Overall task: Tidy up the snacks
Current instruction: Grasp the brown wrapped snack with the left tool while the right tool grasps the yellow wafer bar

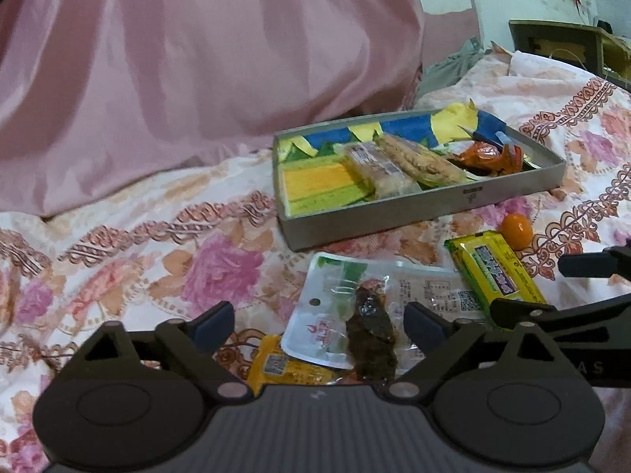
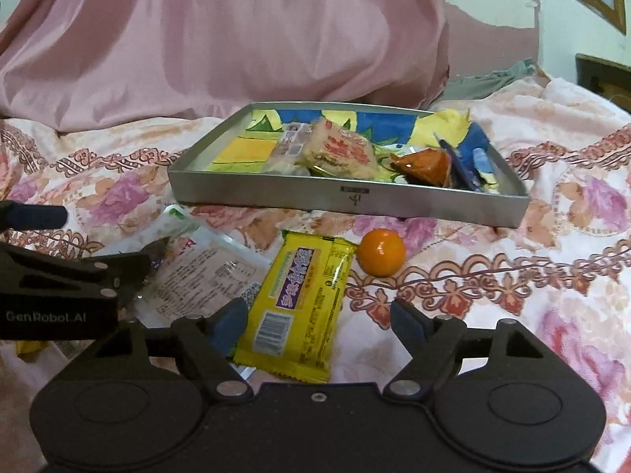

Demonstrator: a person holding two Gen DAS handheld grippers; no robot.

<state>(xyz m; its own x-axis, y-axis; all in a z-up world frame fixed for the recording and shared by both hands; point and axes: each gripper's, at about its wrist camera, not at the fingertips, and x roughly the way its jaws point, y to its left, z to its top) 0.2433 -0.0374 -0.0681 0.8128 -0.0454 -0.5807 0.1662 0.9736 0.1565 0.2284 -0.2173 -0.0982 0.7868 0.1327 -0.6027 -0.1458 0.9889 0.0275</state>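
Observation:
A grey tray (image 1: 394,216) (image 2: 315,201) lies on the floral bedspread and holds several wrapped snacks, among them a pale bar (image 2: 335,149) and an orange packet (image 2: 424,165). In front of it lie a clear pouch with dark meat (image 1: 370,339) (image 2: 205,276), a yellow packet (image 1: 497,272) (image 2: 303,303), a small orange (image 1: 514,230) (image 2: 381,252) and a small yellow packet (image 1: 288,370). My left gripper (image 1: 319,323) is open, its jaws either side of the clear pouch. My right gripper (image 2: 319,321) is open, its jaws either side of the yellow packet.
A big pink quilt (image 1: 177,59) (image 2: 236,39) is heaped behind the tray. Grey clothing (image 1: 453,67) lies at the back right. A dark wooden cabinet (image 1: 560,43) stands by the wall. Floral bedspread (image 2: 532,276) stretches right of the snacks.

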